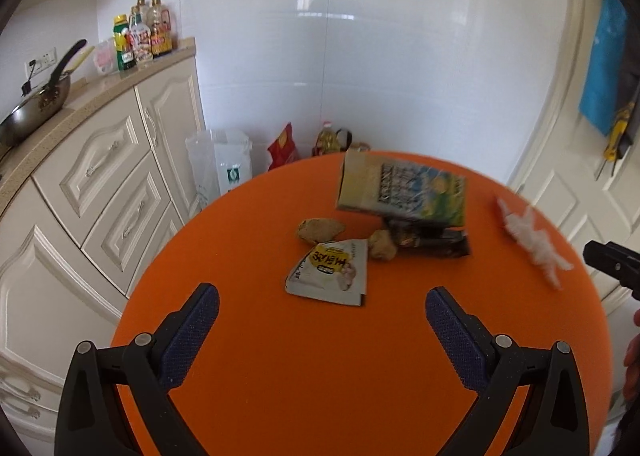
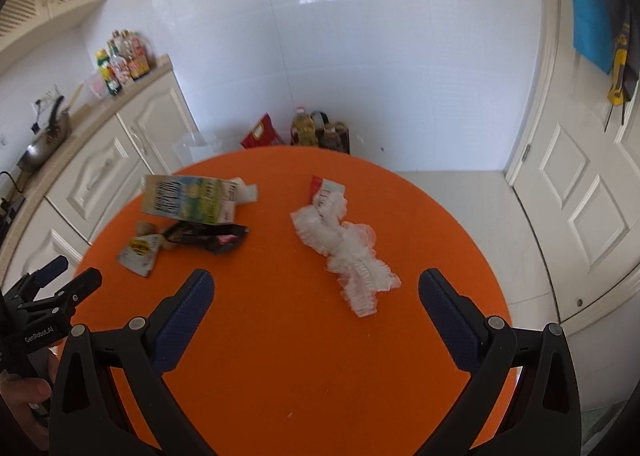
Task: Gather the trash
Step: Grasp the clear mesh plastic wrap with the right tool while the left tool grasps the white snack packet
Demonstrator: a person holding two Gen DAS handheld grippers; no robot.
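On the round orange table (image 1: pixel 280 356) (image 2: pixel 280 368) lies scattered trash. A flattened drink carton (image 1: pixel 400 188) (image 2: pixel 188 198) lies at the far side, with a dark wrapper (image 1: pixel 432 242) (image 2: pixel 208 236) under its near edge. A yellow-and-white snack packet (image 1: pixel 332 272) (image 2: pixel 138 252) and two brown lumps (image 1: pixel 320 230) lie beside it. White foam netting (image 1: pixel 532 240) (image 2: pixel 348 252) lies to the right, with a red-and-white wrapper (image 2: pixel 326 186) behind it. My left gripper (image 1: pixel 322 306) hovers open just short of the snack packet. My right gripper (image 2: pixel 316 292) hovers open around the near end of the netting.
Cream kitchen cabinets (image 1: pixel 104 176) with a wok (image 1: pixel 32 112) and sauce bottles (image 1: pixel 140 36) stand left of the table. Bags and oil bottles (image 1: pixel 312 144) (image 2: pixel 312 132) sit on the floor against the white wall. A white door (image 2: pixel 580 196) is on the right. A hand (image 2: pixel 24 392) holds the left gripper.
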